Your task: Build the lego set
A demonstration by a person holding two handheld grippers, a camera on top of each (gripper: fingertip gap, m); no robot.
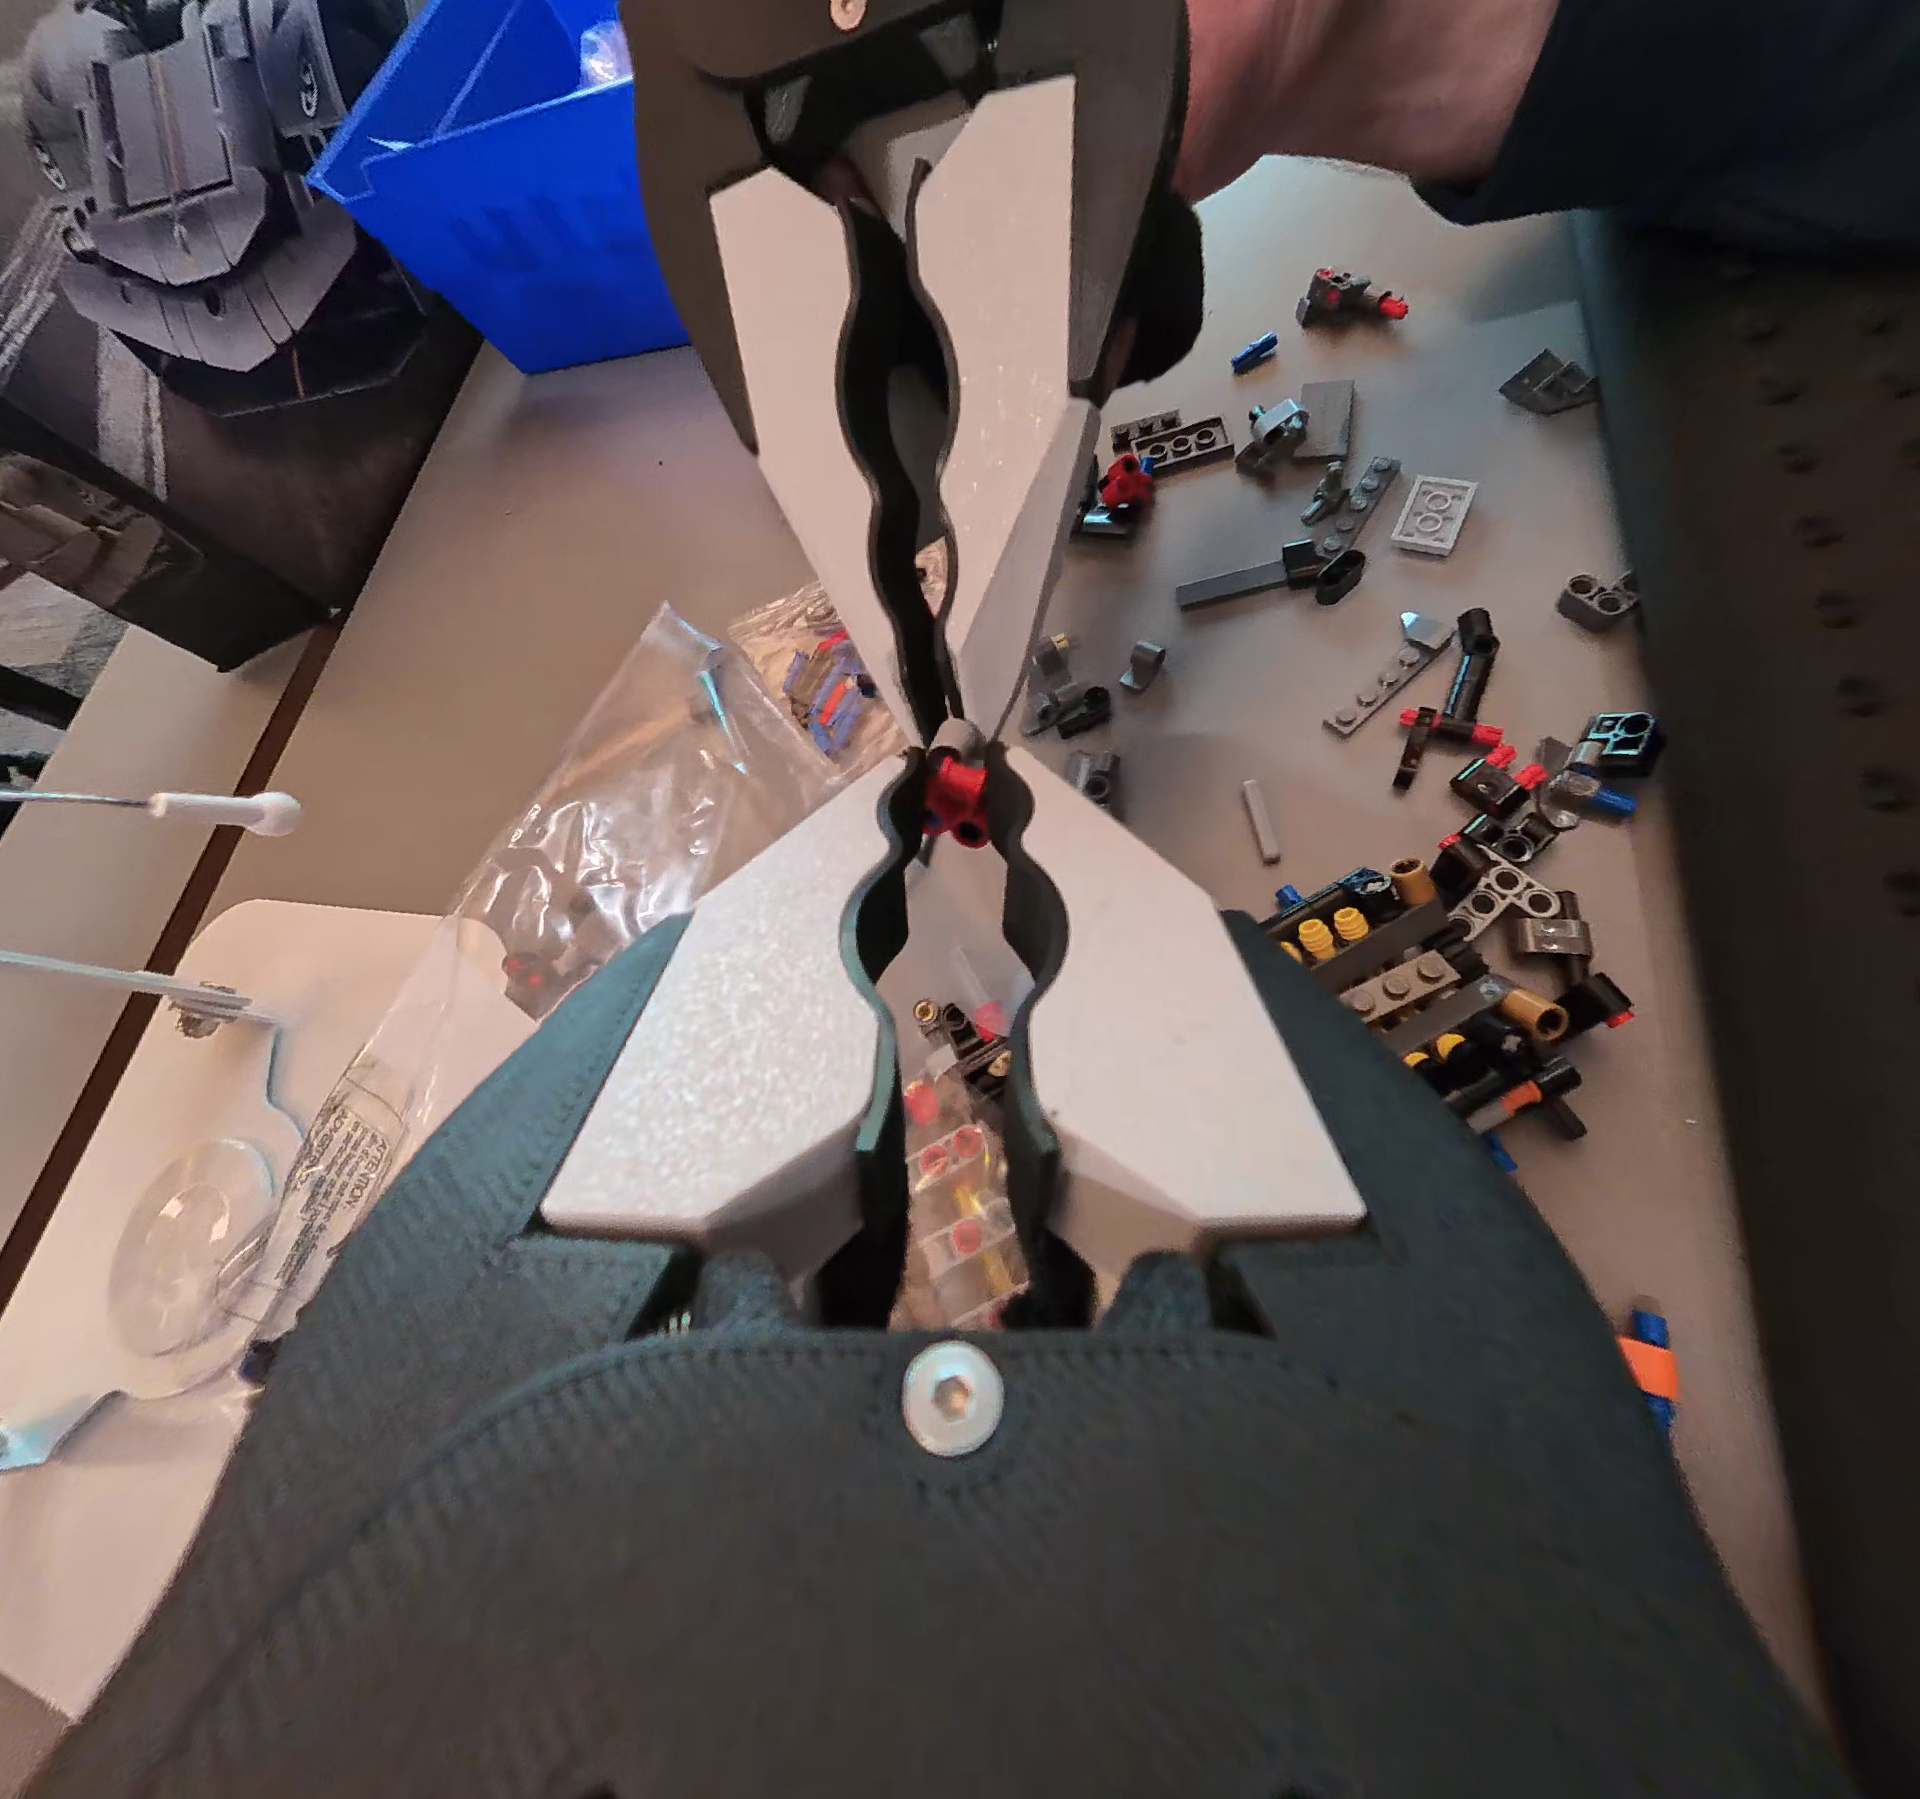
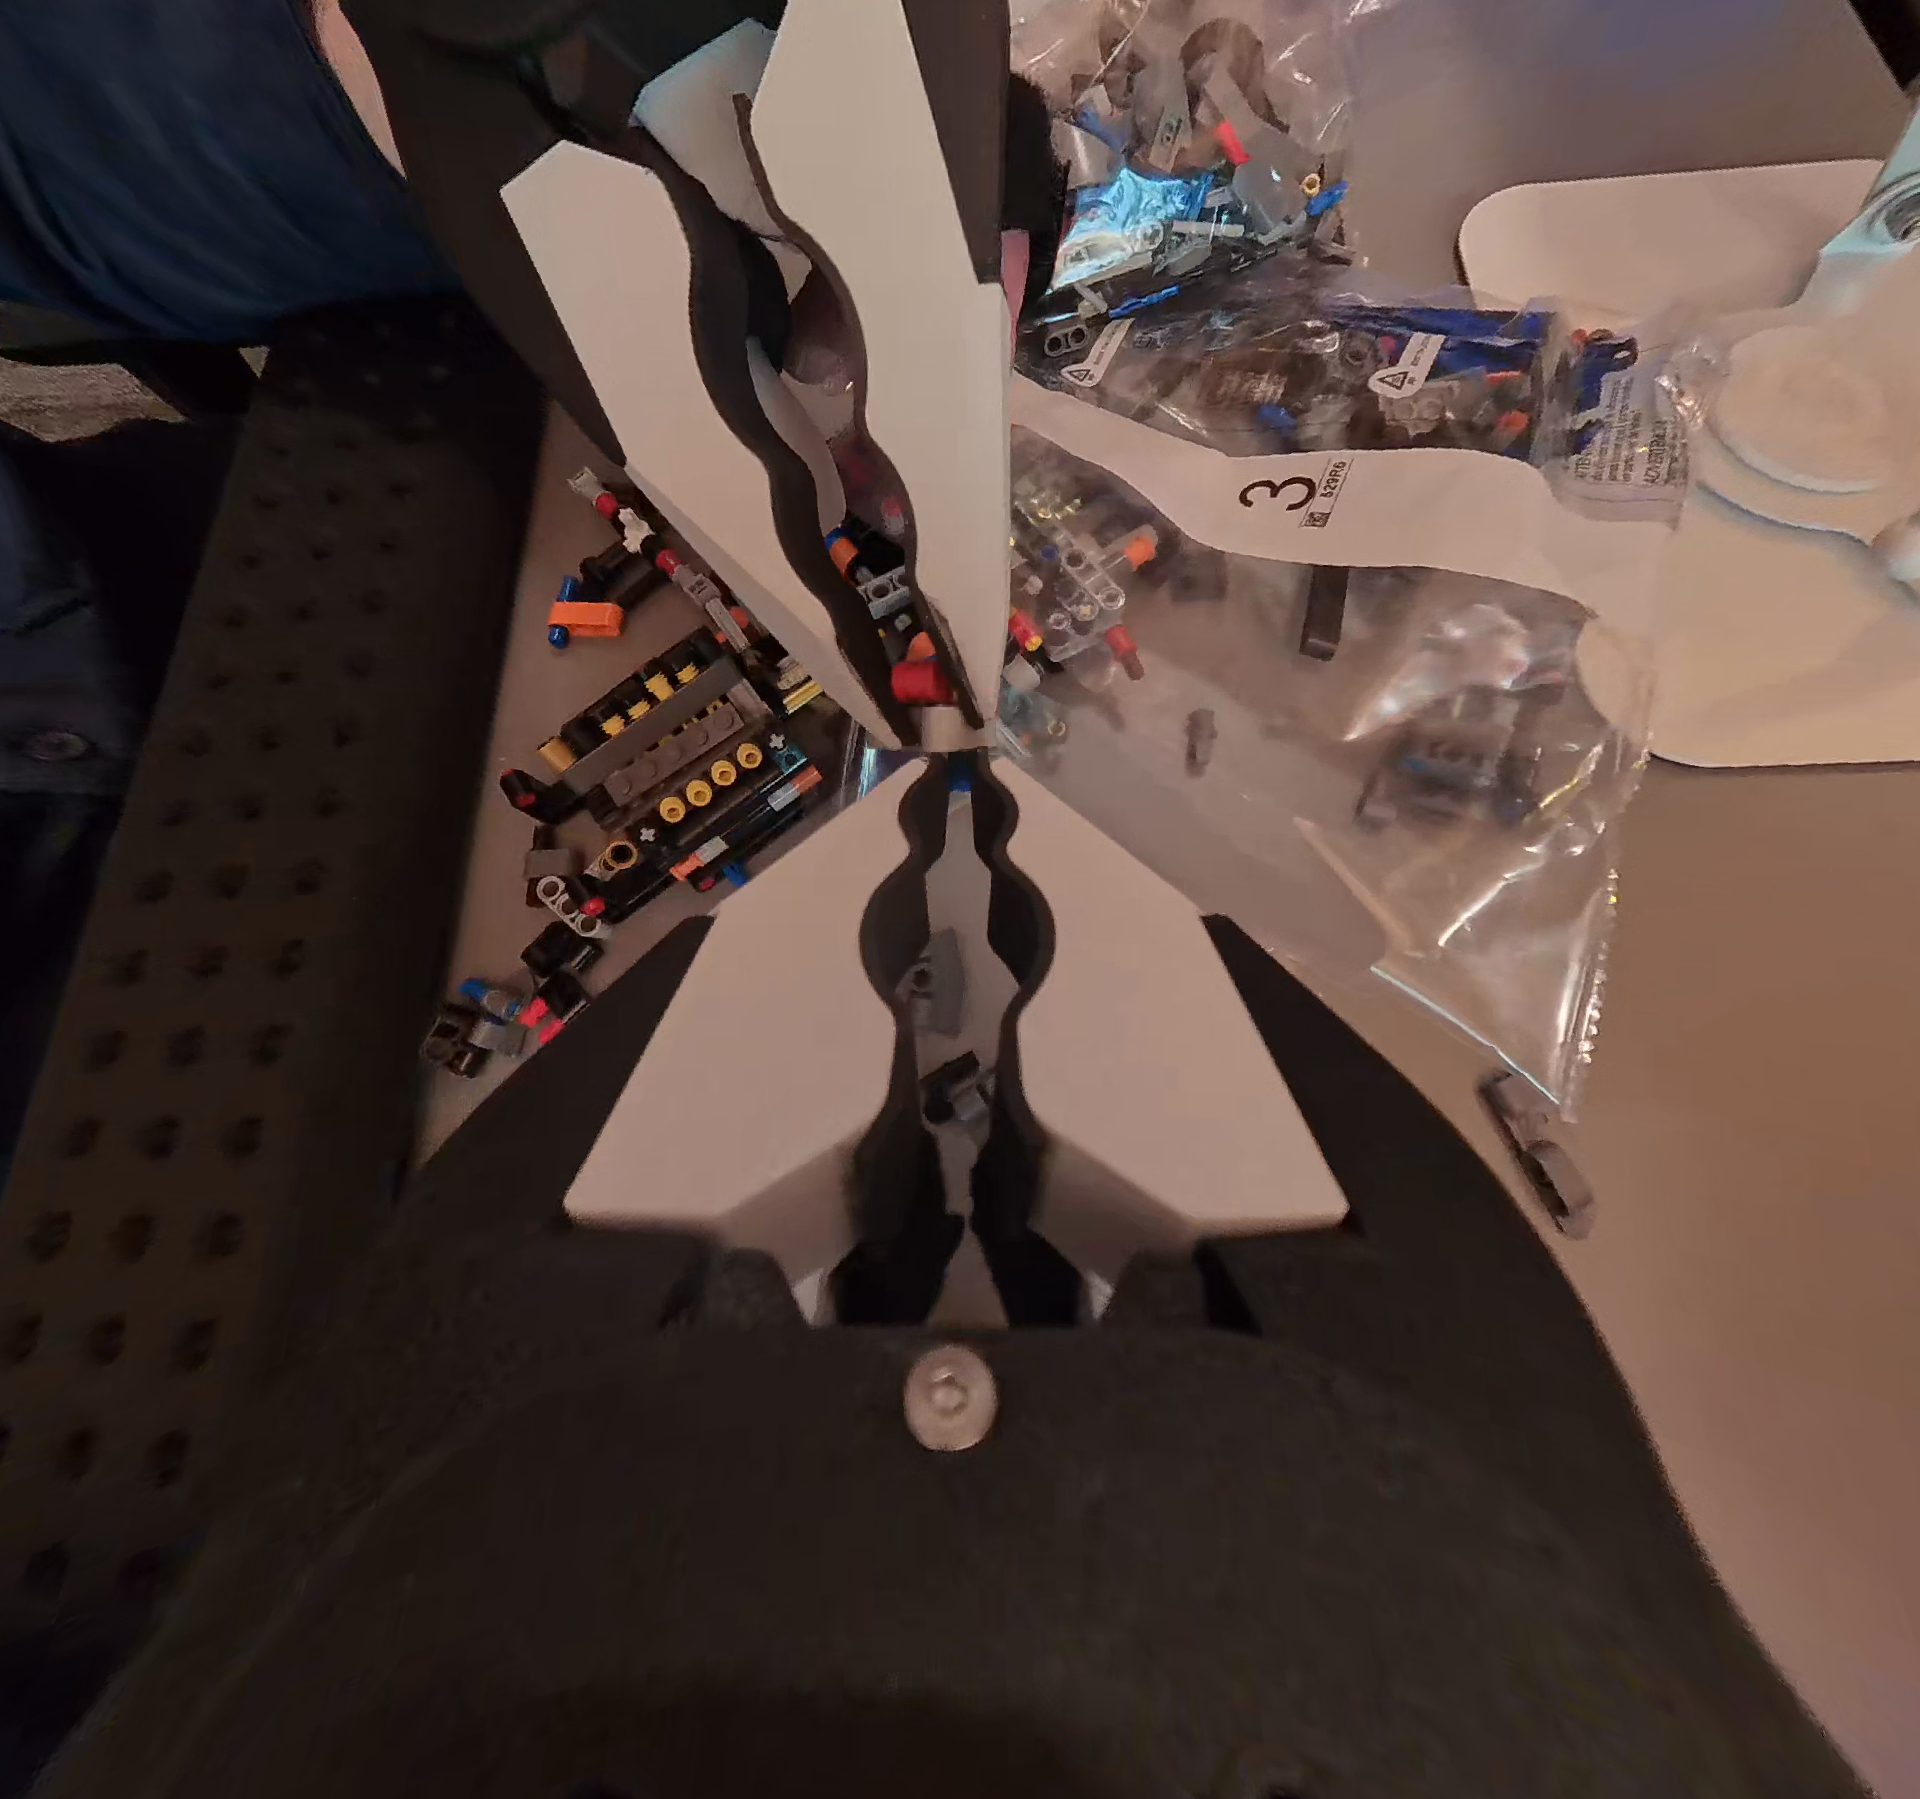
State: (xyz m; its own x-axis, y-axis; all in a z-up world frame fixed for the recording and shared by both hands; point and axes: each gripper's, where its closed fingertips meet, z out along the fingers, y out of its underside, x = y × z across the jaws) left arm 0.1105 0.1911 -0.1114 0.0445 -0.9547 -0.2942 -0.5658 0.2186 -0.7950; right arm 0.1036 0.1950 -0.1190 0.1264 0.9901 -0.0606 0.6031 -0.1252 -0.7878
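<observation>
Early stage: left tongs (image 1: 951, 793) clamp red connector (image 1: 954, 791), right tongs (image 2: 958, 781) pinch grey piece (image 2: 948, 729); partial assembly (image 1: 1439, 996), loose parts (image 1: 1340, 502), sealed bags (image 2: 1351, 378) remaining.

Grey table (image 1: 540, 544), perhaps dim light.

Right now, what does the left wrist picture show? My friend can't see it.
Two grippers meet tip to tip above a grey table: the left gripper pinches a small red Lego piece while the right gripper reaches down to it. Loose Lego parts, plastic bags and a blue bin lie around.
</observation>
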